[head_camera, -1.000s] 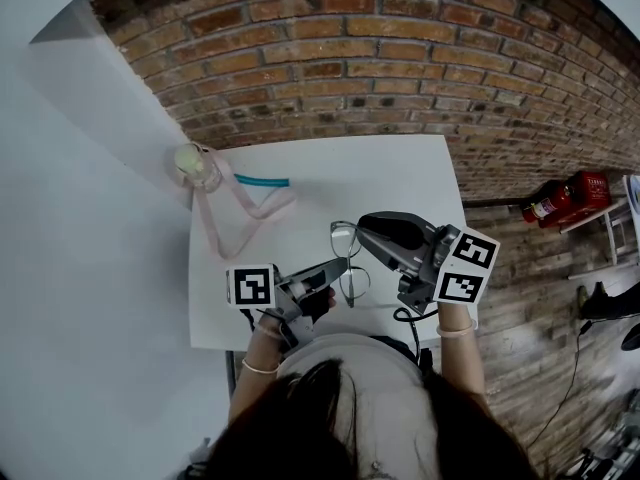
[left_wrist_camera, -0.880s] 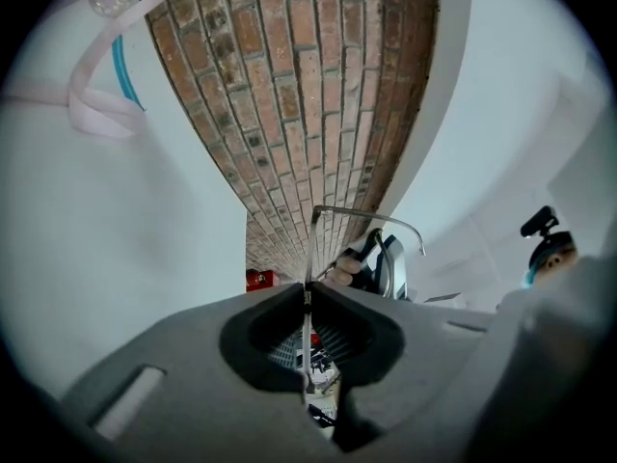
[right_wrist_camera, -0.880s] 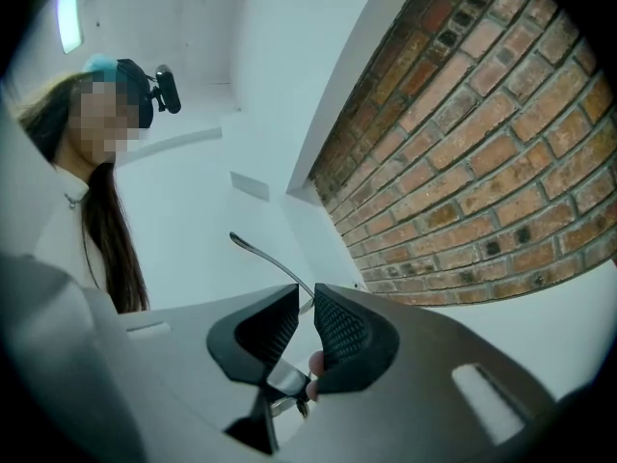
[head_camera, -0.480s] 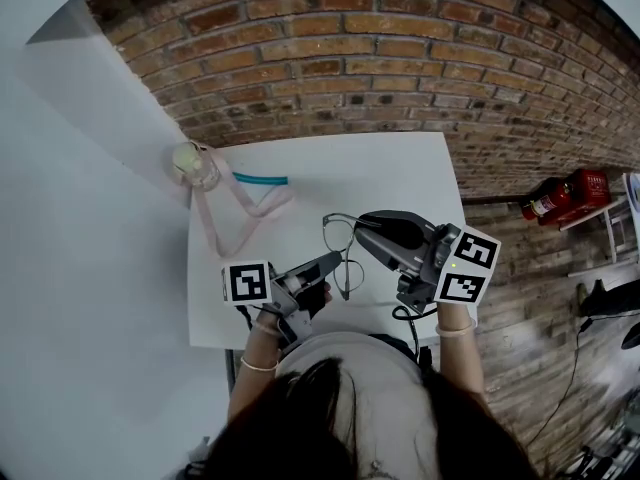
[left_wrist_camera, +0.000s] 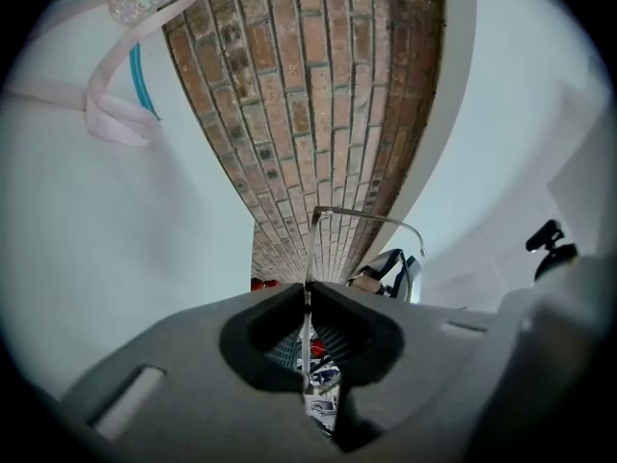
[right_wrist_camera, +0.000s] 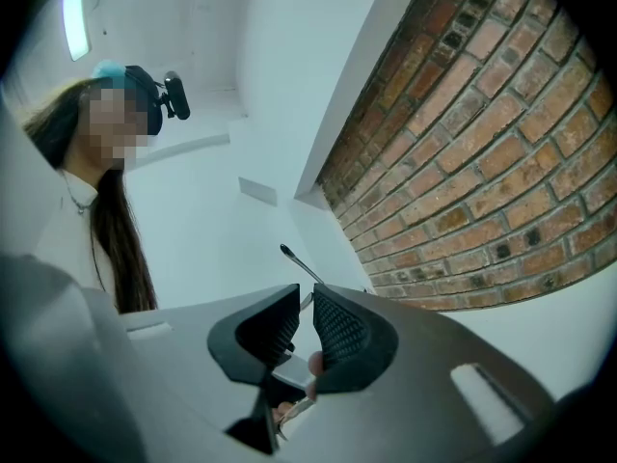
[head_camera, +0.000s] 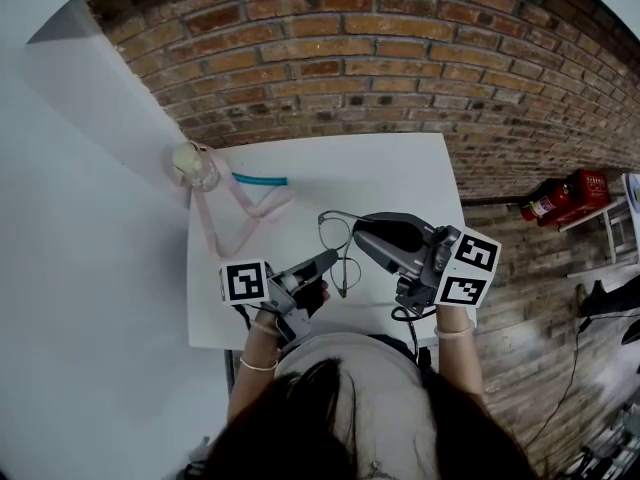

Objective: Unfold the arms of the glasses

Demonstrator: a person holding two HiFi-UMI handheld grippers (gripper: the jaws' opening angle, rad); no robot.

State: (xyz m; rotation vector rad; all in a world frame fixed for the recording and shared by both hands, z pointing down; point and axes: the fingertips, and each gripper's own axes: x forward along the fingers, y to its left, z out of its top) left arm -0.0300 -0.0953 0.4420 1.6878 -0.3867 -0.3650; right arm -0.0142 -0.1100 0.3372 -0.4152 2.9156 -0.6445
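Thin wire-framed glasses (head_camera: 338,236) hang just above the white table (head_camera: 400,173), between my two grippers. In the head view my left gripper (head_camera: 331,258) comes in from the lower left and my right gripper (head_camera: 359,236) from the right. The left gripper (left_wrist_camera: 307,292) is shut on a thin wire part of the glasses (left_wrist_camera: 366,219), which rises from the jaws and bends to the right. The right gripper (right_wrist_camera: 301,302) is shut on a glasses arm (right_wrist_camera: 294,258), whose dark tip sticks out past the jaws. The lenses are partly hidden by the grippers.
A clear jar (head_camera: 194,164) with a pink strap (head_camera: 232,226) and a teal stick (head_camera: 260,179) lie at the table's far left. A brick wall (head_camera: 400,58) runs behind the table. Red fire extinguishers (head_camera: 565,196) lie on the floor to the right.
Both grippers and the glasses have shifted a little left and away from the person. The frame has turned between them, and the left gripper's tip now sits nearer the frame.
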